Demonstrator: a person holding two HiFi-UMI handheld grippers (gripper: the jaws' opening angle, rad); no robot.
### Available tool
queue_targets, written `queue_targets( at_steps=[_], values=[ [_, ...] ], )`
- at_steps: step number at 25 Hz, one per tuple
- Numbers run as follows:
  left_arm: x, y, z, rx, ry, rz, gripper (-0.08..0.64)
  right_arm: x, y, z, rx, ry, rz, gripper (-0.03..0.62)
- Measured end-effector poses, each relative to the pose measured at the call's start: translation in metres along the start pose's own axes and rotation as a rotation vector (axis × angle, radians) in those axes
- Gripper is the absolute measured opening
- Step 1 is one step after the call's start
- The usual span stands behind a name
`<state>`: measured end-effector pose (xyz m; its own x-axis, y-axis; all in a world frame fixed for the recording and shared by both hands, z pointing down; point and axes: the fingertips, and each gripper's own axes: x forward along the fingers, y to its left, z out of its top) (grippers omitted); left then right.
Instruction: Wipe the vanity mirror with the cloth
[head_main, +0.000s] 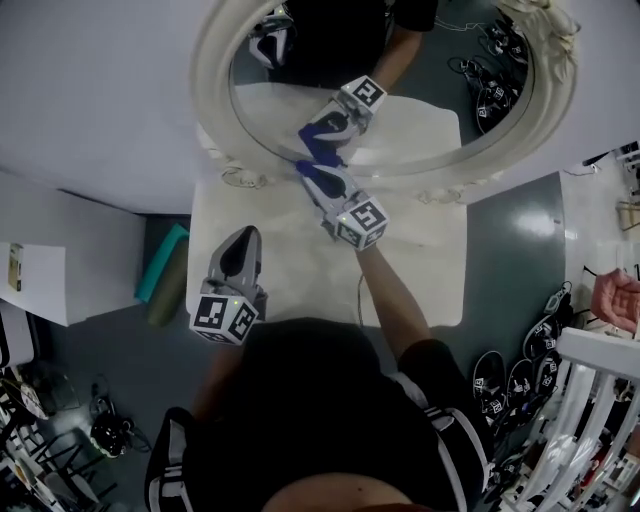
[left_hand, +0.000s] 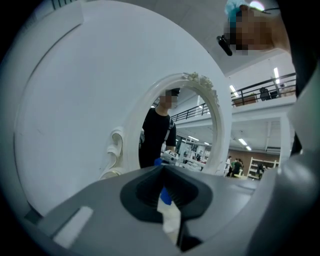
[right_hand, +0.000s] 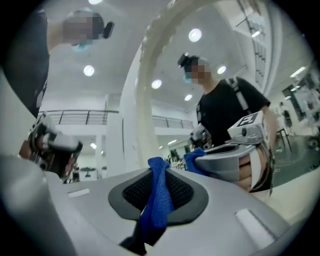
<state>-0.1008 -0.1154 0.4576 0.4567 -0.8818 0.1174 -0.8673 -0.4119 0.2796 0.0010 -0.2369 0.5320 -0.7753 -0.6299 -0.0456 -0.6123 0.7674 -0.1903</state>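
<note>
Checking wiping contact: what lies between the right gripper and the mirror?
The blue cloth, clamped in the right gripper, pressed against the mirror; head view shows it.

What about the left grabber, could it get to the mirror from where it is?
Probably yes. The left gripper points at the mirror over bare table, with nothing between them. The right gripper, shut on the cloth, meets the glass off to one side, so it should not block.

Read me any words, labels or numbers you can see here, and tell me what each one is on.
No words or numbers can be read.
Cubes on the left gripper and right gripper: square marker patterns only, no letters.
Label on the white box: too small to read.
</note>
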Motion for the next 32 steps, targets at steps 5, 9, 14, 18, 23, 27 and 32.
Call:
queue_targets(
  at_steps=[5,9,14,18,23,27,32],
  values=[
    [0.004,0.003,0.006,-0.007,-0.016,-0.010,0.011,-0.071,-0.021,0.114,0.205,-0.468,-0.215,0.058],
    [0.008,-0.003,0.008,-0.009,-0.021,-0.040,0.011,-0.139,-0.038,0.177,0.196,-0.716,-0.416,0.060],
    [0.008,-0.004,0.009,-0.013,-0.026,-0.051,0.011,-0.223,-0.079,0.209,0.115,-0.851,-0.785,0.058],
    [0.007,-0.004,0.009,-0.002,-0.026,-0.045,0.011,-0.256,-0.119,0.215,0.109,-0.861,-0.934,0.058],
    [0.007,-0.005,0.009,0.007,-0.020,-0.049,0.011,-0.263,-0.148,0.221,0.132,-0.894,-0.966,0.058],
    [0.006,-0.006,0.010,0.004,-0.022,-0.044,0.011,-0.255,-0.151,0.241,0.092,-0.893,-0.961,0.058],
    [0.007,-0.009,0.010,0.004,-0.024,-0.047,0.011,-0.246,-0.137,0.287,-0.009,-0.846,-0.955,0.058]
  ],
)
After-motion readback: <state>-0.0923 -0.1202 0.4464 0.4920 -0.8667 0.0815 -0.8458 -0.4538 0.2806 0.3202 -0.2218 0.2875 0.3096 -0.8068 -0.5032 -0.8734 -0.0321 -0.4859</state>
